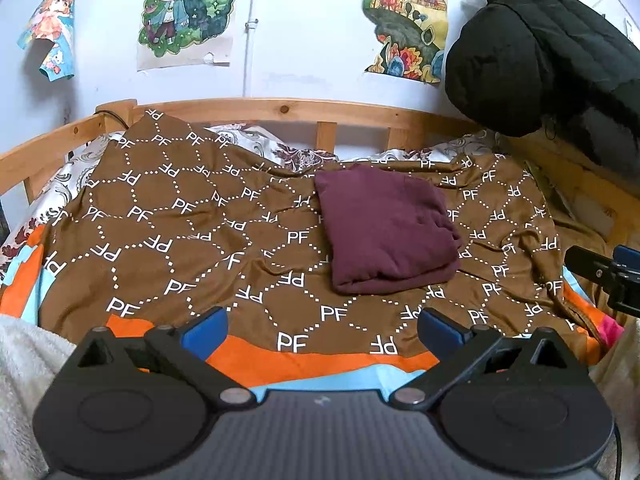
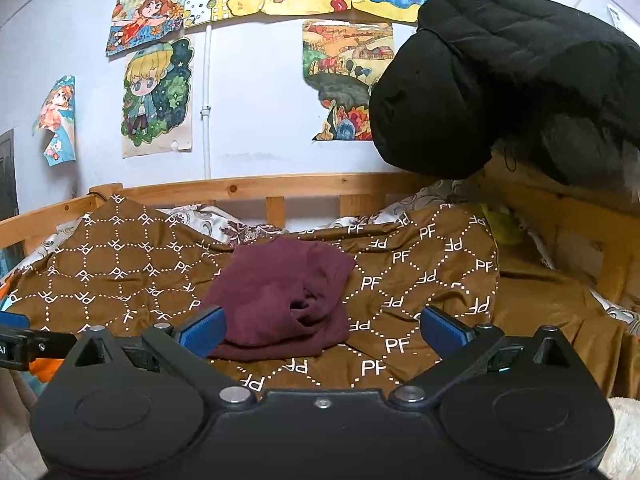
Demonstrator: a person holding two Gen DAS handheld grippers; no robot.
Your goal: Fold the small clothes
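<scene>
Maroon garment lies folded into a rough rectangle on the brown PF-print sheet, mid-bed, a bit toward the rail side. Near edge is a thick rounded fold; right side is looser, with a rumpled pocket of cloth visible from the right wrist view.

Left gripper has its jaws spread wide, blue pads empty, held above the near edge of the sheet, short of the garment and not touching it. Right gripper also spread wide and empty, low, just in front of the garment's near fold; its left pad overlaps the garment's corner in view, contact can't be told. Each gripper's tip shows at the other view's edge, cut off.

Bare sheet all round the garment, more to its left than right. Sheet wrinkled, with an orange and light-blue cover sticking out under the near edge. Wooden rail bounds the far side; a floral pillow pokes out between sheet and rail. A black puffy jacket hangs over the right end of the bed, hiding that corner. Drawings are taped on the wall. White fleece at the lower left is partly cut off. Bottom of both views is blocked by the gripper bodies.
</scene>
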